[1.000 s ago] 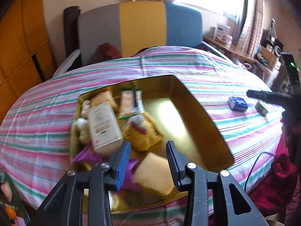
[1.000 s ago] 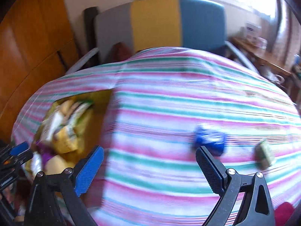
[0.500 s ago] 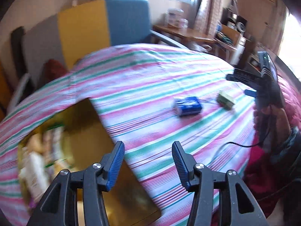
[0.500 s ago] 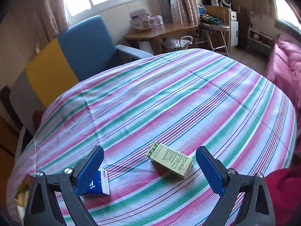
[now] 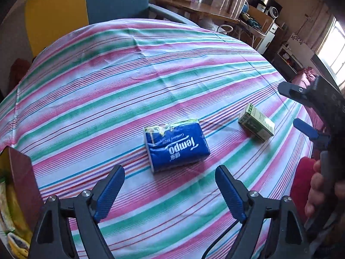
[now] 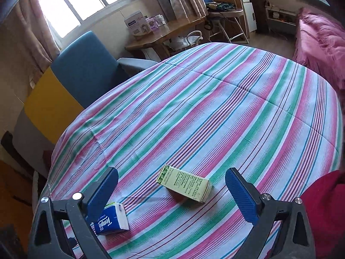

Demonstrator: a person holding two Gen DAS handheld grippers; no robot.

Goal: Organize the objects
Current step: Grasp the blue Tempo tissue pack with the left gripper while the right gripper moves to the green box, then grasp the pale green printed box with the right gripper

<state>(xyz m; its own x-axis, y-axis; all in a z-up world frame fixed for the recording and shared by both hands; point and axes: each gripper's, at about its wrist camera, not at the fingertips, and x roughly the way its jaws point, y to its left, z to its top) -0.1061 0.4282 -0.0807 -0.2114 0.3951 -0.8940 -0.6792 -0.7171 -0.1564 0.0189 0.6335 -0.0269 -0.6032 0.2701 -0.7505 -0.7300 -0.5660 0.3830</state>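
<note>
Seen from the left wrist: left gripper (image 5: 170, 190) pointed down at a striped tabletop (image 5: 129, 82), fingers (image 5: 108, 192) spread wide after just opening, nothing between them and nothing touched. Just beyond the fingertips, roughly centred in the gap, a blue tissue pack (image 5: 175, 145) lying flat on the cloth, printing upside down from this side. Further to the right, apart from the pack, a small green-and-cream carton (image 5: 256, 125) lying on its side. At the right edge, the right gripper (image 5: 301, 110) held by a hand (image 5: 315, 191), reaching in above the carton without touching it. At the lower left edge, the corner of a brown box (image 5: 23, 181) with packets inside, well apart from both loose items. Seen from the right wrist: right gripper (image 6: 171, 191) likewise angled down over the cloth, fingers (image 6: 241, 196) spread wide and empty. Carton (image 6: 185, 184) resting between the two fingers' lines, a little ahead of the tips, clear of both pads. Tissue pack (image 6: 114, 220) beside and partly behind the left finger in this view, near the tabletop's edge. Beyond the tabletop, a blue, yellow and grey chair (image 6: 71, 82) and a wooden desk (image 6: 168, 32) under the window.
</note>
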